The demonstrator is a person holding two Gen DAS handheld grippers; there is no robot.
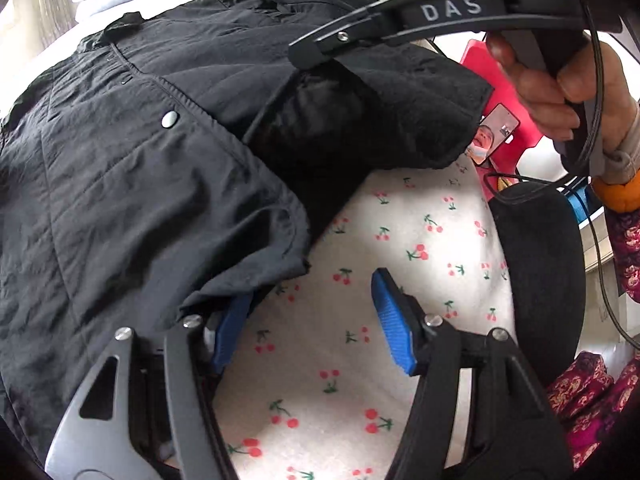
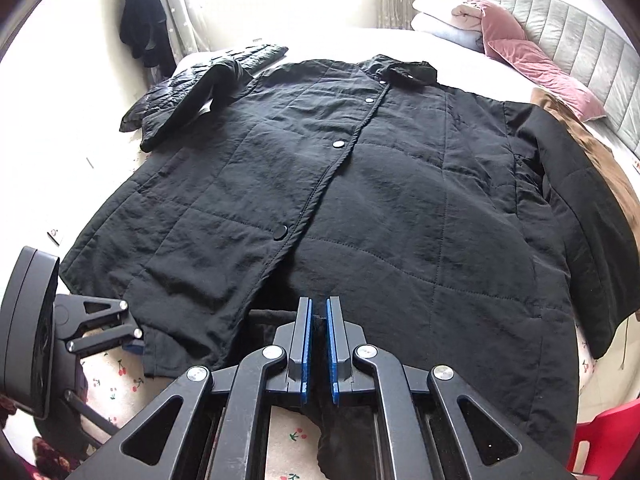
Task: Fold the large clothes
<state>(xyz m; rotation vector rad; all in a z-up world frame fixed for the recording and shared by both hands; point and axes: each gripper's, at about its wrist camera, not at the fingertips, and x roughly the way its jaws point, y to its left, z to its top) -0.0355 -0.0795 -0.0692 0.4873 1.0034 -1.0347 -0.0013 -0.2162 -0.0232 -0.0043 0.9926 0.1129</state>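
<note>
A large black quilted coat (image 2: 360, 200) is being spread front-up across the bed (image 2: 80, 152), collar at the far end, hem at the near edge.

On the left, the left hand-held gripper (image 1: 308, 320) is being held partly open at the coat's near left hem corner; one blue pad (image 1: 230, 328) is being tucked just under the fabric edge, the other is standing clear over the cherry-print sheet (image 1: 400, 220). Nothing is being pinched there yet. For a clean fold, that corner is probably best taken fully between the pads before any lift, so both hem corners can be raised together and level.

In the middle, the right hand-held gripper (image 2: 318, 340) is being kept closed on the near hem, dark fabric showing between its pads.

Further left and far, a second dark padded garment (image 2: 208, 76) is lying against the coat's left shoulder and may be getting in the way. On the right, the sleeve (image 2: 580, 200) is lying spread, over a brown cloth (image 2: 600, 160), with pink pillows (image 2: 520, 48) beyond.
</note>
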